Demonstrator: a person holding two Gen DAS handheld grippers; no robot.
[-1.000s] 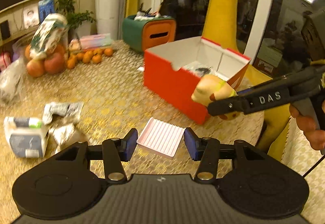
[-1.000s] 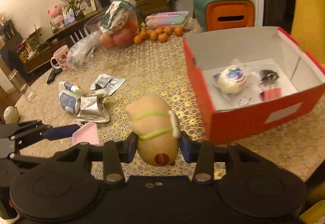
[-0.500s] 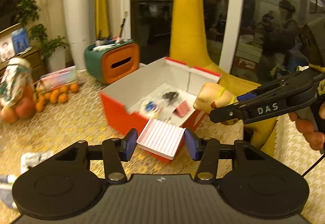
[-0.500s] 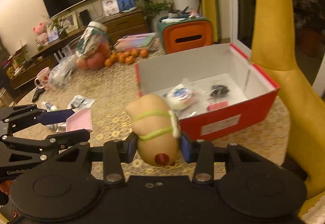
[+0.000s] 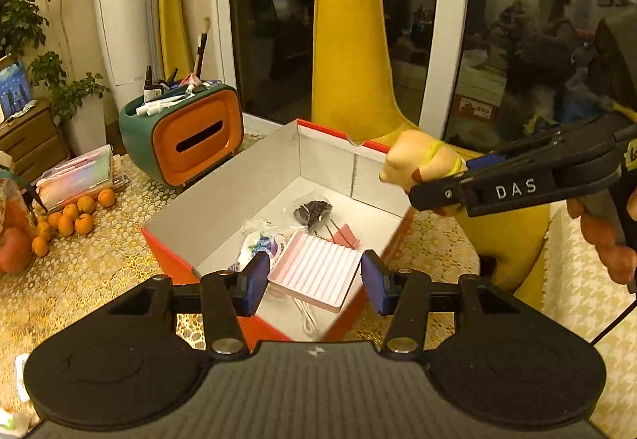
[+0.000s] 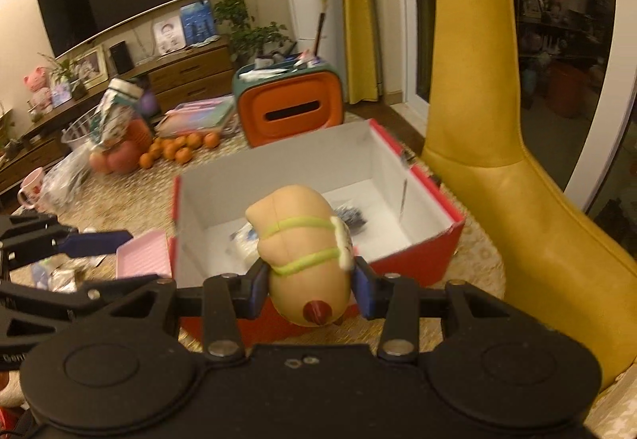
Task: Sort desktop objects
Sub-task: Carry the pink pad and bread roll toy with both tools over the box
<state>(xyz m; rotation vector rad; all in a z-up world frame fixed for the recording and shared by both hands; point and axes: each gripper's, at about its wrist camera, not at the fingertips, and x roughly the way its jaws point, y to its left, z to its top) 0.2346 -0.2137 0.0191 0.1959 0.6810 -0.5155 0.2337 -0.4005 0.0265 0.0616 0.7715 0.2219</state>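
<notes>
The left gripper (image 5: 314, 275) grips a pink ribbed tray (image 5: 316, 275) above the red box's (image 5: 171, 243) near edge. The right gripper (image 6: 308, 285) clamps a tan plush toy (image 6: 302, 251) over the same edge. Best to move each further over the bare white floor before letting go.

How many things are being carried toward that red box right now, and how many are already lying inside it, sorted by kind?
Pink ridged tray, in left gripper: 1
Tan soft toy, in right gripper: 1
Clear wrapped packet in red box: 1
Dark bundle: 1
Pink clip: 1
White cord: 1
Total: 6
</notes>
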